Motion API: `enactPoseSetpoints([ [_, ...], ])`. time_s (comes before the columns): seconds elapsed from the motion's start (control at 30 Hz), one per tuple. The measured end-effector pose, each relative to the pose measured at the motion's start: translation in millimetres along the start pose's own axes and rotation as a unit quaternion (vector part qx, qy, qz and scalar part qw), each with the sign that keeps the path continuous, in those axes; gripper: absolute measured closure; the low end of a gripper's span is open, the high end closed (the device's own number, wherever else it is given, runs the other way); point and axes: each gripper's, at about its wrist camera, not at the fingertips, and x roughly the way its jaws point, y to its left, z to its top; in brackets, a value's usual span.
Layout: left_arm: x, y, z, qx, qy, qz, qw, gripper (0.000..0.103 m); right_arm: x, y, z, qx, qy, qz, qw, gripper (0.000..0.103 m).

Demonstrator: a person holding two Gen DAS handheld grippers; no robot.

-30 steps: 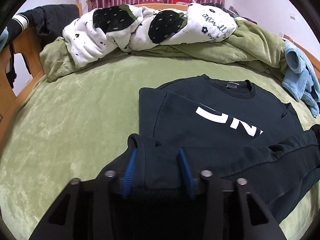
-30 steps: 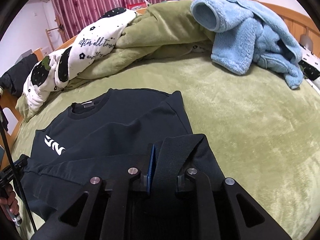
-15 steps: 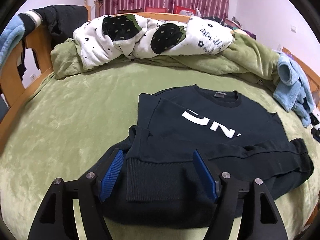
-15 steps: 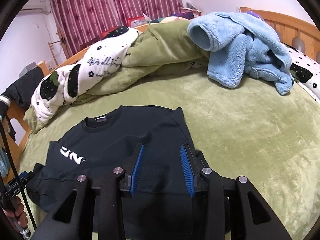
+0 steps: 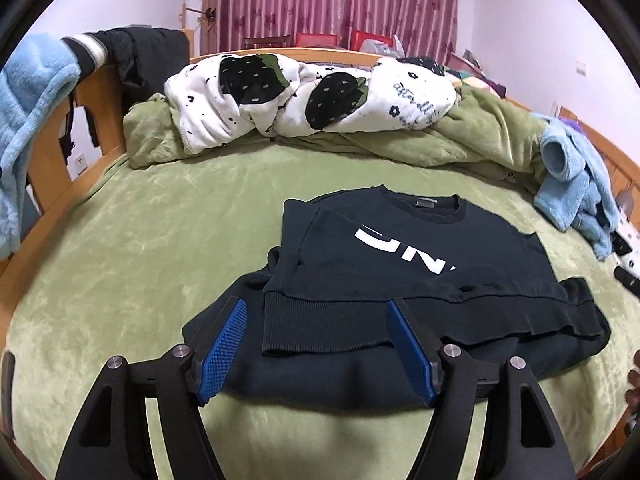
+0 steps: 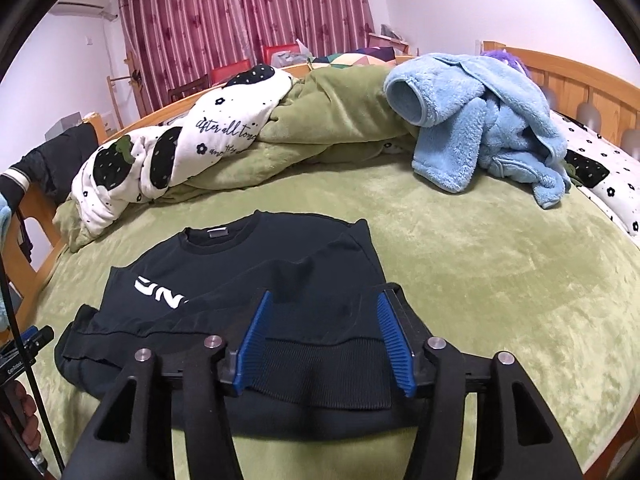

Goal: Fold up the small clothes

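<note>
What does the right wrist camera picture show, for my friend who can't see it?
A dark sweatshirt with white letters lies partly folded on a green bed cover, its ribbed hem under the right gripper, whose jaws are opening and touch nothing. Behind lie a fluffy blue garment and a white strawberry-print blanket.

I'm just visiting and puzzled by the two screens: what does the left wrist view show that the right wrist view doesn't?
Only the left wrist view: a blue fleece draped over the left bed rail, and a wall socket behind it.

Only the right wrist view: an air conditioner, a purple plush by the headboard, and the hand holding the other tongs.

Both: the black sweatshirt on the green bed, the strawberry quilt, another blue fleece and maroon curtains.
</note>
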Motion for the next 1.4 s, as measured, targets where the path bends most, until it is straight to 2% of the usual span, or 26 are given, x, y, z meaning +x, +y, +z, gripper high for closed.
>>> enactPoseSetpoints([
  [0.13, -8, 4, -6, -0.013, 0.008, -0.002, 0.9999, 0.033, -2, 2, -4, -0.013, 0.003, -0.031, 0.999, 0.048],
  [0.17, -9, 4, -8, -0.013, 0.01, 0.001, 0.9999, 0.033, -3, 2, -5, -0.013, 0.006, -0.028, 1.0, 0.047],
  [0.2, -13, 4, -9, -0.012, 0.008, -0.001, 0.9999, 0.033, -3, 1, -5, -0.014, 0.009, -0.024, 1.0, 0.041],
  [0.33, -25, 5, -15, -0.018, -0.005, -0.011, 0.9998, 0.026, -7, 3, -8, -0.029, 0.013, -0.033, 0.999, 0.033],
  [0.4, -28, 5, -16, -0.017, -0.008, -0.01, 0.9998, 0.026, -10, 4, -8, -0.034, 0.009, -0.032, 0.999, 0.019],
  [0.47, -31, 4, -18, -0.013, -0.013, -0.002, 0.9998, 0.026, -13, 5, -9, -0.035, 0.011, -0.025, 0.999, 0.015],
  [0.67, -36, 5, -21, -0.015, -0.009, -0.016, 0.9997, 0.026, -24, 7, -24, -0.031, 0.015, -0.031, 0.999, 0.015],
  [0.77, -40, 6, -22, -0.017, -0.014, -0.017, 0.9996, 0.026, -31, 10, -30, -0.026, 0.009, -0.011, 1.0, 0.015],
  [1.13, -41, 17, -25, -0.037, -0.02, -0.006, 0.9991, 0.024, -37, 43, -44, -0.109, -0.02, -0.043, 0.993, 0.015],
  [1.23, -43, 21, -29, -0.052, -0.034, 0.004, 0.9981, 0.021, -35, 49, -48, -0.117, -0.016, -0.042, 0.992, 0.014],
  [1.4, -38, 21, -30, -0.046, -0.021, 0.001, 0.9987, 0.021, -24, 54, -52, -0.115, 0.003, -0.021, 0.993, 0.014],
])
